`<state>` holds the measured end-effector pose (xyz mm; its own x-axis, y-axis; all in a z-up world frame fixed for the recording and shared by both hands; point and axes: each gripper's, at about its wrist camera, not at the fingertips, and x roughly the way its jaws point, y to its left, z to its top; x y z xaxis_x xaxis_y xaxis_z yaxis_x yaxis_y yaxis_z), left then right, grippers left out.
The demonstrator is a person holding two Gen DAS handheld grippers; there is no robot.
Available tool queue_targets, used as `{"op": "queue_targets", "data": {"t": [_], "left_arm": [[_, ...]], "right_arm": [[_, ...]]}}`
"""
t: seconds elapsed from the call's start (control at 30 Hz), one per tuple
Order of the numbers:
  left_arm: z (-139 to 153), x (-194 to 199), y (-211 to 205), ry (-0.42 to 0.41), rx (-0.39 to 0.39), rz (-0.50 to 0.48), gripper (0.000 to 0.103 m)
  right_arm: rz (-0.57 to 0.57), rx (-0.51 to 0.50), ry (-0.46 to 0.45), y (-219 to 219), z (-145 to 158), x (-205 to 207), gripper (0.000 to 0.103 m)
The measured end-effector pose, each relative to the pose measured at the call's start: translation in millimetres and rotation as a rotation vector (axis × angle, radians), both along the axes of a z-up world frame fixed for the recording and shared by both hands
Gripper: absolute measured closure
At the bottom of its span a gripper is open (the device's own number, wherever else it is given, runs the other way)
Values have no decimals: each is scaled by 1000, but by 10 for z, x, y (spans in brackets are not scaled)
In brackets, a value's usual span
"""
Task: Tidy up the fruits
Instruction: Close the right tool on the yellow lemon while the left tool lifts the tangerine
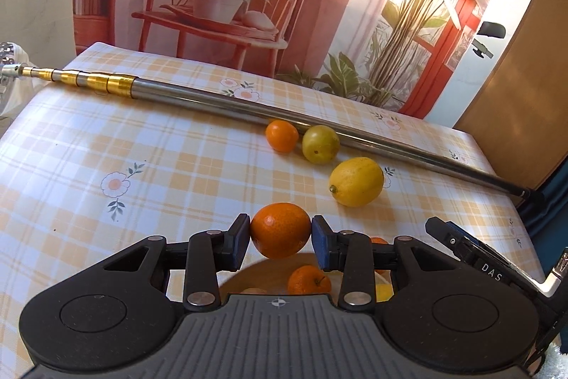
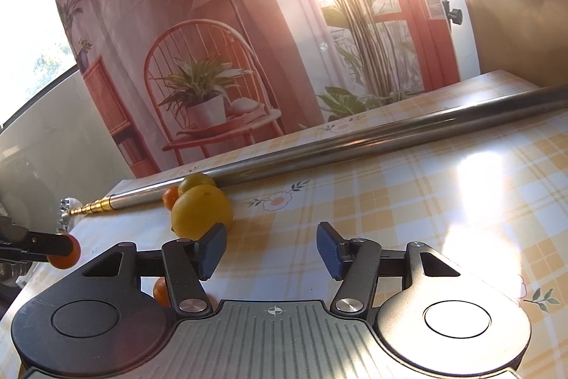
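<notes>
My left gripper (image 1: 280, 237) pinches the orange (image 1: 280, 230) across its middle: light, firm, probably slippery. My right gripper (image 2: 271, 249) gapes empty near the lemon (image 2: 201, 211).

Held orange (image 1: 280, 229): round, glossy, clamped between blue pads, raised above a tan plate (image 1: 248, 276). On the plate: small stemmed orange (image 1: 308, 279). Beyond the plate, on the cloth: lemon (image 1: 356, 181) lying on its side; farther out, greenish-yellow fruit (image 1: 320, 144) and small orange (image 1: 282, 135), side by side.
</notes>
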<state>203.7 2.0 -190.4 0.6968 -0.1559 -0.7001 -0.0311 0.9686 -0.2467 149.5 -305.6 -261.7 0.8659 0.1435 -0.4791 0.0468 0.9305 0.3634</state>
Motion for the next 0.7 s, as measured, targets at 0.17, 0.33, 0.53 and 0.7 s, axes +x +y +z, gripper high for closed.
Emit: {"op": "queue_targets", "data": {"t": [0.17,0.33,0.53,0.7], "left_arm": [[-2,-113,101,-14,-7,35,63],[25,-205,174,-40,-2,44,63],[69,-296,305,-80,-28,75,63],[45,-332,372,-89,-38,90,63]], "right_arm": [[-16,-12,10,16,-3,11,50],[-91,-47,28,13,42,-34,52],[-92,-80,35,-5,276,-98,52],[-102,-71,7,12,483,-64,50]]}}
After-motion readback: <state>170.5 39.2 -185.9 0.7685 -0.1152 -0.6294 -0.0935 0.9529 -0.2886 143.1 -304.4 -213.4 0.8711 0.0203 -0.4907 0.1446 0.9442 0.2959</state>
